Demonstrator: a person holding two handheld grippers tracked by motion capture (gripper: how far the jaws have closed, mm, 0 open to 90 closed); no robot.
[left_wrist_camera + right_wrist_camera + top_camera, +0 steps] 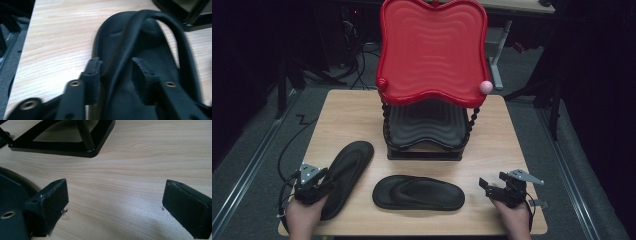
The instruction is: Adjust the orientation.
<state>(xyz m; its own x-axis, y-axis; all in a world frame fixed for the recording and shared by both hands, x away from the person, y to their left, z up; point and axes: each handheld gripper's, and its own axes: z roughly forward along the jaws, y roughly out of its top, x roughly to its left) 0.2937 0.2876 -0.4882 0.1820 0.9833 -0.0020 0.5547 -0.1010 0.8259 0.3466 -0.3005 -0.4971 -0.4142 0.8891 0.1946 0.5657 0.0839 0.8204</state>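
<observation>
Dark room all around, grey floor, with a pale wooden table (362, 107) in the middle. At the far centre of the table, a two-tier stand (427, 145): red wavy tray (432, 47) on top, black tray (427, 125) below, black beaded posts, a pink ball (485, 86) at the red tray's right corner.

On the near left, a black flip-flop (346, 175) lying sole down, angled with its toe toward the stand. Left gripper (318, 186) low over its heel end, held by a hand (302, 217) from the bottom edge. Seen through the left gripper view, jaws part-way closed and straddling one arm of the flip-flop's strap (140, 32): strap passing between the two pads (93, 75), close to the left one, with a small gap on the other side. Not clearly clamped; cannot tell whether the pads truly press the strap.

Near centre, a second flip-flop (418, 192) lying crosswise, strap up, just beside the first and apart from the stand.

Right gripper (490, 186) at the near right, resting low over bare wood, well apart from the second flip-flop's toe end. Jaws spread wide, nothing between them but table grain; stand's black base (82, 147) ahead, a dark curved edge of the second flip-flop (10, 182) at the left of the right gripper view.
</observation>
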